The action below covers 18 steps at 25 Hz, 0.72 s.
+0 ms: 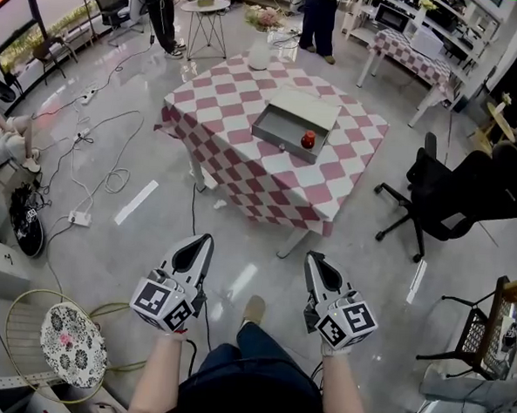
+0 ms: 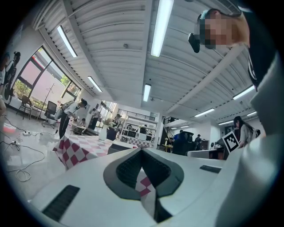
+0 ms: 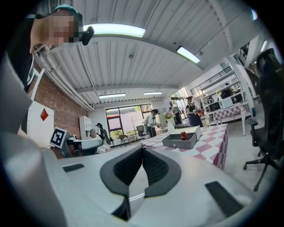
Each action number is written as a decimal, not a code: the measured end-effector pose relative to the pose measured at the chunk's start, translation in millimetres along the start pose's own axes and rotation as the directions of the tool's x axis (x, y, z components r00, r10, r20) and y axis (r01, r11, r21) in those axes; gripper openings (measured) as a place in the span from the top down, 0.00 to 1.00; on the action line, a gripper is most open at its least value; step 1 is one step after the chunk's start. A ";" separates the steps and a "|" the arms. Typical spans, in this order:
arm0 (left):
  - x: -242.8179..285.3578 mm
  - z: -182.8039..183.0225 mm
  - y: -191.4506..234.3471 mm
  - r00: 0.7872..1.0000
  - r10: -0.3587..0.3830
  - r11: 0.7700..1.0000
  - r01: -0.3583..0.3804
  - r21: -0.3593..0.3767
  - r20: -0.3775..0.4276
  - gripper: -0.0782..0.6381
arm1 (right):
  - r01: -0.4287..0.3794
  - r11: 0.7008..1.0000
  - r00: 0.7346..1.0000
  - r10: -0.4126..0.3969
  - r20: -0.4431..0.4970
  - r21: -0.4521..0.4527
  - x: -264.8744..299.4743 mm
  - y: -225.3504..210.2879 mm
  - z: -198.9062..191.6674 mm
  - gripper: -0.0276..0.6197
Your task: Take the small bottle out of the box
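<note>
**Approach pose.** 2 hands hold the left gripper [image 1: 206,239] and right gripper [image 1: 310,257] side by side, pointing about level toward the checkered counter [image 1: 243,170], both well short of it above the floor [image 1: 126,237]. The fingers [image 2: 126,170] of each gripper are pressed together, empty. 1 open grey box [image 1: 276,141] rests on the counter, with 1 small red bottle [image 1: 308,141] upright inside, near its front wall.

Checkered table [image 1: 233,125] with grey box [image 1: 276,141] and white vase [image 1: 259,53]
</note>
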State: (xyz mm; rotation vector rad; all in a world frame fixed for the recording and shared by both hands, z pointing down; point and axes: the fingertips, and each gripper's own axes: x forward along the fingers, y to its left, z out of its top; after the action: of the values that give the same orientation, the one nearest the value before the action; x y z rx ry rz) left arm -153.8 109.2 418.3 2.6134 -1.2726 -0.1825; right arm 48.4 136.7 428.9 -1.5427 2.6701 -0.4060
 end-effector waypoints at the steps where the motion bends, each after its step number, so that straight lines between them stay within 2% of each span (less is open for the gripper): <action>1: 6.1 0.8 3.8 1.000 0.001 1.000 -0.001 0.003 -0.003 0.87 | 0.001 1.000 1.000 -0.001 0.001 0.002 6.2 -4.8 1.1 0.95; 7: 43.9 10.0 30.1 1.000 0.015 1.000 -0.015 0.016 0.000 0.87 | -0.009 1.000 1.000 0.009 -0.002 0.011 42.7 -28.2 7.0 0.95; 18: 108.2 20.6 45.9 1.000 -0.005 1.000 0.005 0.030 -0.003 0.87 | 0.001 1.000 1.000 -0.001 0.009 0.023 81.5 -77.1 25.7 0.95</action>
State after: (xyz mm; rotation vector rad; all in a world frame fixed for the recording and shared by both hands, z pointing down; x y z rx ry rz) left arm -126.5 -6.6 409.0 2.6410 -1.2779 -0.1620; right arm 76.4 25.1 430.9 -1.5367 2.6487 -0.4272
